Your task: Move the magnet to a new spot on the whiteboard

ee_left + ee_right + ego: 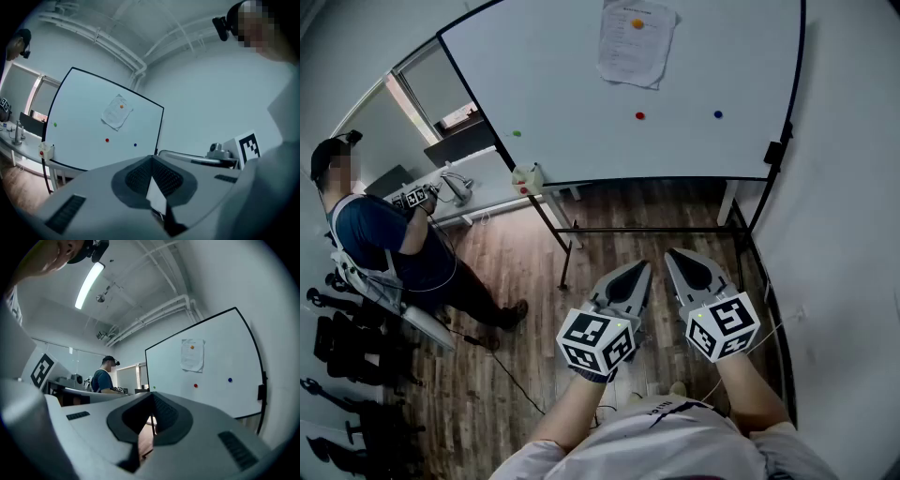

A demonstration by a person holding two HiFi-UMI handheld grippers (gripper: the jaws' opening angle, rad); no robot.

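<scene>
**Head view: both tongs shut and empty, magnets out of reach**

Head view shows the left tongs (633,279) and the right tongs (686,268) held side by side above the wooden floor (534,309), well short of the whiteboard (572,84); each gripper view shows its own jaws closed together with nothing between them.

Four magnets sit on the board: a red magnet (639,116) near the middle; a blue magnet (717,114) to its right; a green magnet (517,133) by the left edge; and an orange magnet (637,23) pinning a sheet of paper (633,52). Which one the task means cannot be told, though the orange one is probably best left holding the sheet.

The step in hand looks like the approach. To do it well, the person should step closer, part one pair of tongs before arriving, come at the magnet square to the board, and clamp its rim so that it peels off rather than skids.

The board stands on a dark frame (656,228); left of it a white surface (492,192) runs under a window (436,89), and a second person (380,239) stands there; a plain wall (853,187) closes the right side.
</scene>
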